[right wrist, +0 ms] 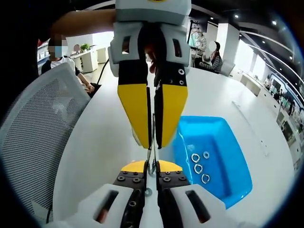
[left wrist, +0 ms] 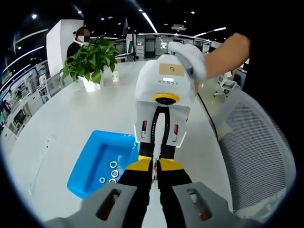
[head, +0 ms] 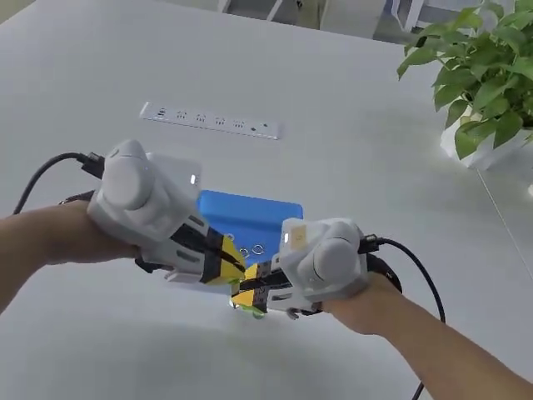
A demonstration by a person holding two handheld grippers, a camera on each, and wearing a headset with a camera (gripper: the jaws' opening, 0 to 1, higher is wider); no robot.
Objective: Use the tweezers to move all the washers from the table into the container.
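1. The right gripper view looks straight along the thin bright-metal tweezers [right wrist: 152, 159], a narrow strip standing between two pairs of yellow-tipped black jaws. The head view hides the strip behind the white plastic housings.
2. The left gripper [right wrist: 152, 142] comes in from above. Its broad, smooth yellow pads are clenched on the tweezers.
3. The right gripper [right wrist: 152, 167] has its jaws drawn together on the lower end of the same strip. The two grippers meet nose to nose.
4. In the right gripper view alone, one loose washer [right wrist: 148, 192], a small flat metal ring, lies on the white table [right wrist: 95, 142] just below the right gripper's jaw tips.
5. The shallow rectangular blue plastic container [right wrist: 232, 156] sits just beside the grippers. It has glossy walls and rounded corners.
6. The flat silver washers [right wrist: 197, 168] lie on the container's floor. Four rings are visible in the right gripper view, three in the left gripper view and two in the head view.
7. The head view adds a long white power strip [head: 210, 121] beyond the container and a leafy green plant in a white pot [head: 483, 58] at the table's far corner.
8. The left gripper view shows a white mesh-backed chair [left wrist: 256, 152] beside the table.
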